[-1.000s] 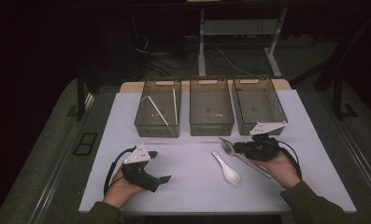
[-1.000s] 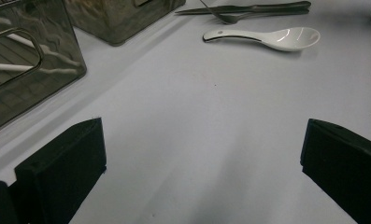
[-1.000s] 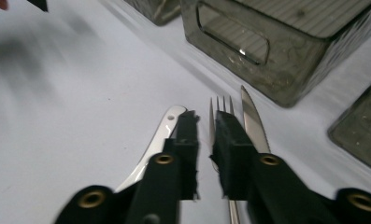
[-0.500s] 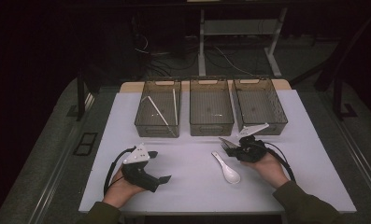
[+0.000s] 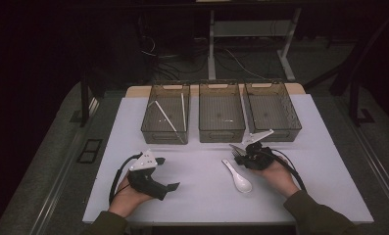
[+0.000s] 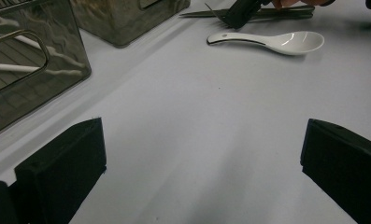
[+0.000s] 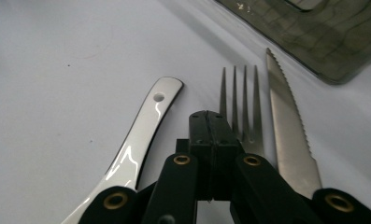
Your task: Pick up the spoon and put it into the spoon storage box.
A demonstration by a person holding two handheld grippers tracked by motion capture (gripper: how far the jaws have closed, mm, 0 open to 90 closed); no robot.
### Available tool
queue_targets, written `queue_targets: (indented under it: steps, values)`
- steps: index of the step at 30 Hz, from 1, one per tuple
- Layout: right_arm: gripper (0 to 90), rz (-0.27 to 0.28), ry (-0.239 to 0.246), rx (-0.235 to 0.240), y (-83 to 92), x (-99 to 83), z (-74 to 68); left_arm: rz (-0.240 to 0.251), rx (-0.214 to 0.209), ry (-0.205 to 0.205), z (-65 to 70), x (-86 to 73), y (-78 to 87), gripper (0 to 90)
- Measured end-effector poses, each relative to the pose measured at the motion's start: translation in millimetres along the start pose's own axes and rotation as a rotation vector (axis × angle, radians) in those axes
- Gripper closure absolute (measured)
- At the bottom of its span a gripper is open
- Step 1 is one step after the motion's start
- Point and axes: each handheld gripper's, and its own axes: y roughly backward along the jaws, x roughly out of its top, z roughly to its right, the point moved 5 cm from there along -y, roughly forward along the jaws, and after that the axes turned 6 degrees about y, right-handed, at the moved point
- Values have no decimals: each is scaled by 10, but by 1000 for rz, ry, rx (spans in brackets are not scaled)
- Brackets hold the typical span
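Note:
A white spoon (image 5: 238,178) lies on the white table (image 5: 197,200), bowl toward me. Just right of it, my right gripper (image 5: 239,152) is low over a metal fork (image 7: 239,98), with a serrated knife (image 7: 288,126) beside the fork. Its jaws are pressed together with nothing between them, and the spoon handle (image 7: 141,135) lies to their left. My left gripper (image 5: 168,172) rests on the table at the left, jaws wide apart (image 6: 202,154) over bare table. The spoon (image 6: 276,41) and the right gripper (image 6: 234,18) lie ahead of it.
Three clear plastic bins stand in a row at the back: the left bin (image 5: 148,117) holds white sticks, while the middle bin (image 5: 221,133) and the right bin (image 5: 294,122) look nearly bare. Beyond the table's far edge are dark floor, cables and desk legs.
My right hand has moved left and lower, bringing its gripper down over the fork next to the spoon handle. The left hand and gripper have not moved.

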Motion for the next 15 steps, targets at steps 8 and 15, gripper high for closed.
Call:
queue_targets:
  steps: [8,15]
  values:
    - [896,-13,35,15,-90,64,-84,-3,-5,-9,10,-3,3,0]
    - [896,-7,48,38,-116,106,-136,-5,-6,-16,13,2,-3,0]
